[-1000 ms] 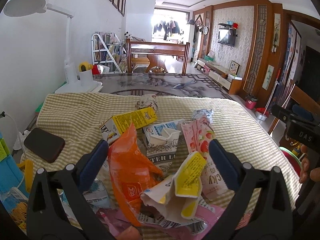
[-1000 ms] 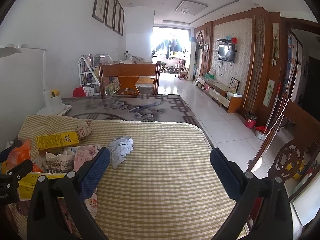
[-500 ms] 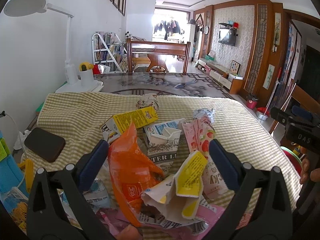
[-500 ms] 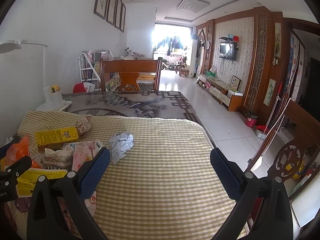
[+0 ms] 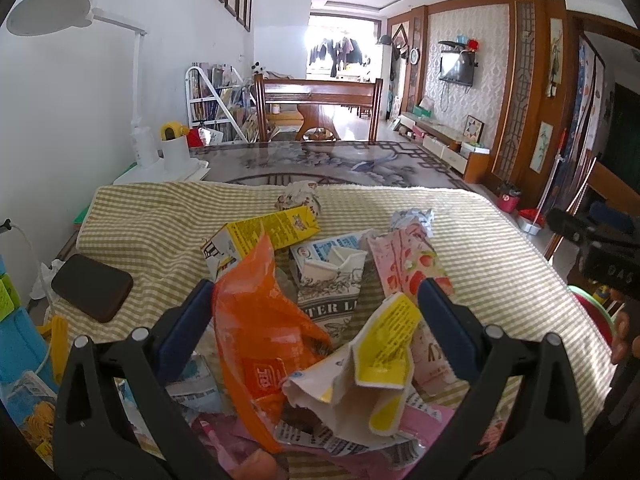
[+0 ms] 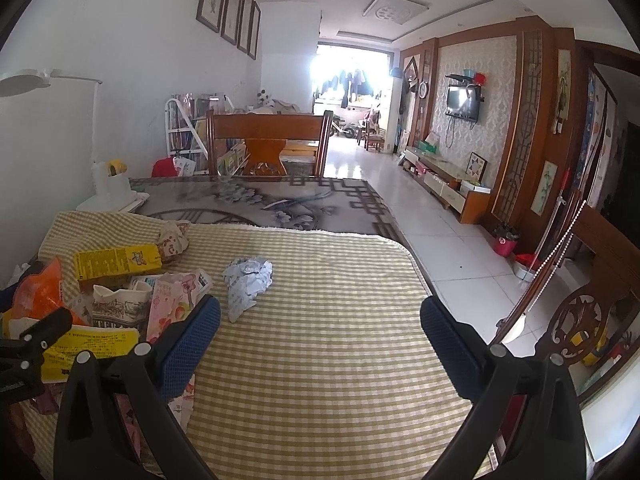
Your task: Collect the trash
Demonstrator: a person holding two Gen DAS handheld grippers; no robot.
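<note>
Right gripper [image 6: 320,320] edged rightward | both grippers wide | crinkled orange wrapper [image 5: 260,320] between left gripper [image 5: 316,304]

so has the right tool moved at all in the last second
Yes. In the right wrist view the crumpled paper ball and wooden chair sit slightly lower and further right in frame, so the right tool has tilted slightly up and turned left.

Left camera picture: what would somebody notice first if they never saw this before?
Probably the bright orange wrapper sticking up between the open left gripper, amid a heap of crumpled cartons and wrappers on the checked cloth. A dark flat case lies apart, left of the heap. The tall white lamp stands at the wall.
</note>
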